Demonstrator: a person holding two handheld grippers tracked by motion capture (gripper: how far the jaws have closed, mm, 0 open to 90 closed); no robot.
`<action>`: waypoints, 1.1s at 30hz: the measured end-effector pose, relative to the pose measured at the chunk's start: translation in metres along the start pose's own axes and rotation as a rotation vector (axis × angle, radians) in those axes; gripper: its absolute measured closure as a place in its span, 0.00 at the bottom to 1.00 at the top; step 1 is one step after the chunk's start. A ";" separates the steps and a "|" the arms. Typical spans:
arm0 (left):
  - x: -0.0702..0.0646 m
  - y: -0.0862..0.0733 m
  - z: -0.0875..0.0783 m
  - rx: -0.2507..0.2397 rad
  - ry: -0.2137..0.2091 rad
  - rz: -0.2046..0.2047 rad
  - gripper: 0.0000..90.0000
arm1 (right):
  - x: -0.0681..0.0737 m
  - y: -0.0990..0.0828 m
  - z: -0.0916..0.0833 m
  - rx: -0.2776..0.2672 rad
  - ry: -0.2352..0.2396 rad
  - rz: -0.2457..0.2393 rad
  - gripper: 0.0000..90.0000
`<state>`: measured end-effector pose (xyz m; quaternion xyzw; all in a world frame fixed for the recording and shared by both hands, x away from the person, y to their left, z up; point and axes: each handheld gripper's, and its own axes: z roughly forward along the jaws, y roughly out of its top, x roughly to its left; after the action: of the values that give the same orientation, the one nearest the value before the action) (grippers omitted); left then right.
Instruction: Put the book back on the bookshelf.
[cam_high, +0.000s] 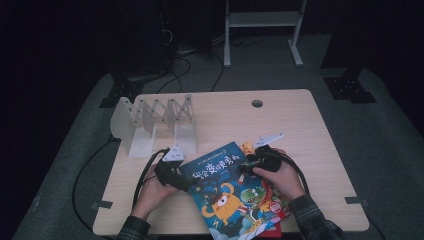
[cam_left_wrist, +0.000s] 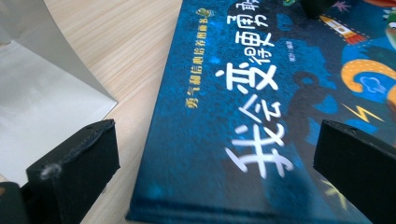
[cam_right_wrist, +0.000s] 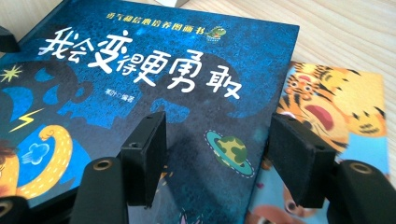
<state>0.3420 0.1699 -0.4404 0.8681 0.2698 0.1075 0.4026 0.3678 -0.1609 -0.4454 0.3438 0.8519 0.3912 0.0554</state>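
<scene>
A blue picture book (cam_high: 220, 185) with white Chinese title letters lies at the table's front middle, on top of a tiger-cover book (cam_high: 274, 200). My left gripper (cam_high: 176, 176) is at the blue book's left corner. In the left gripper view its jaws (cam_left_wrist: 217, 163) stand open, one over the bare wood, the other above the blue cover (cam_left_wrist: 224, 116). My right gripper (cam_high: 248, 164) is at the book's upper right edge. Its jaws (cam_right_wrist: 224, 158) are open too, one above the blue cover (cam_right_wrist: 163, 93), the other above the tiger-cover book (cam_right_wrist: 336, 107).
A white expanding book rack (cam_high: 150, 120) stands at the back left of the wooden table (cam_high: 300, 130); its base plate (cam_left_wrist: 37, 107) lies close to my left gripper. A round cable hole (cam_high: 257, 103) sits near the far edge. Black cables trail off the table's left.
</scene>
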 end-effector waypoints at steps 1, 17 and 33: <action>0.000 0.000 0.001 0.003 -0.002 0.001 0.00 | 0.001 0.001 0.001 0.001 0.004 -0.004 0.41; -0.001 -0.004 0.007 0.045 -0.057 -0.017 0.00 | 0.007 0.005 0.008 -0.003 0.030 -0.015 0.41; -0.002 -0.008 0.005 0.046 -0.075 -0.048 0.00 | 0.003 -0.014 -0.026 -0.048 -0.003 -0.010 0.40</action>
<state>0.3397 0.1695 -0.4495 0.8738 0.2779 0.0590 0.3947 0.3488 -0.1819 -0.4364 0.3386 0.8439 0.4107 0.0670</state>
